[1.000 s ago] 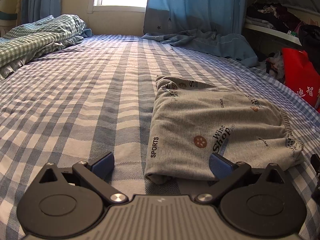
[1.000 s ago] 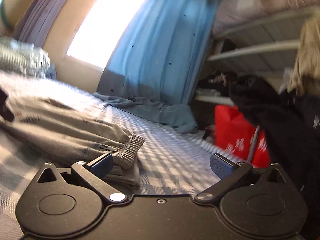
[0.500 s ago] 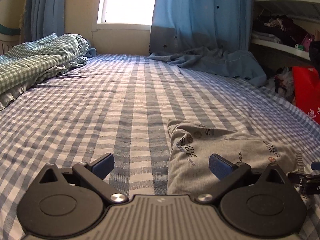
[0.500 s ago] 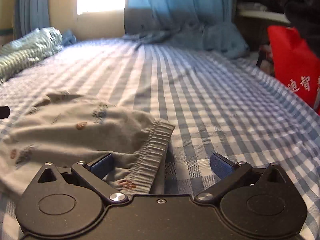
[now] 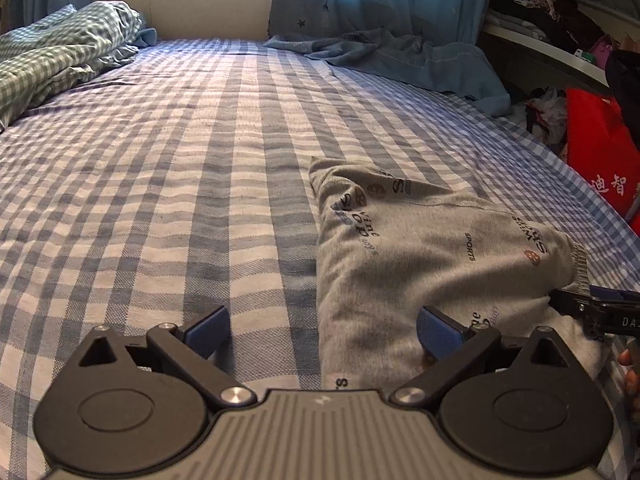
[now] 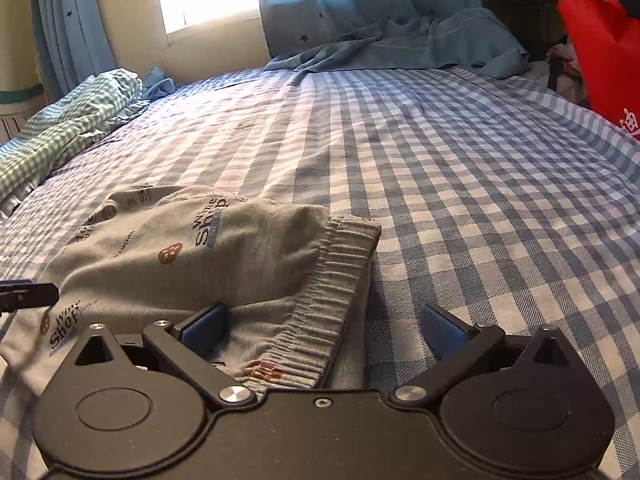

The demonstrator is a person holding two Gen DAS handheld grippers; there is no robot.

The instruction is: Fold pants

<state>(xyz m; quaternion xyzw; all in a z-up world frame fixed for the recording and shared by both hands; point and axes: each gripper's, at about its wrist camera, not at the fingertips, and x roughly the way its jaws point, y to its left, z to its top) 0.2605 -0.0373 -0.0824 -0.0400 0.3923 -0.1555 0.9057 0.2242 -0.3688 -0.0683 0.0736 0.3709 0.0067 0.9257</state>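
folded grey printed cotton pants (image 5: 432, 256) lie on the blue-and-white checked bedsheet (image 5: 168, 184), elastic waistband (image 6: 336, 280) facing right. left gripper (image 5: 324, 330) spread wide, holding nothing — its right finger is over the pants' near edge. right gripper (image 6: 324, 330) likewise released, straddling the waistband.
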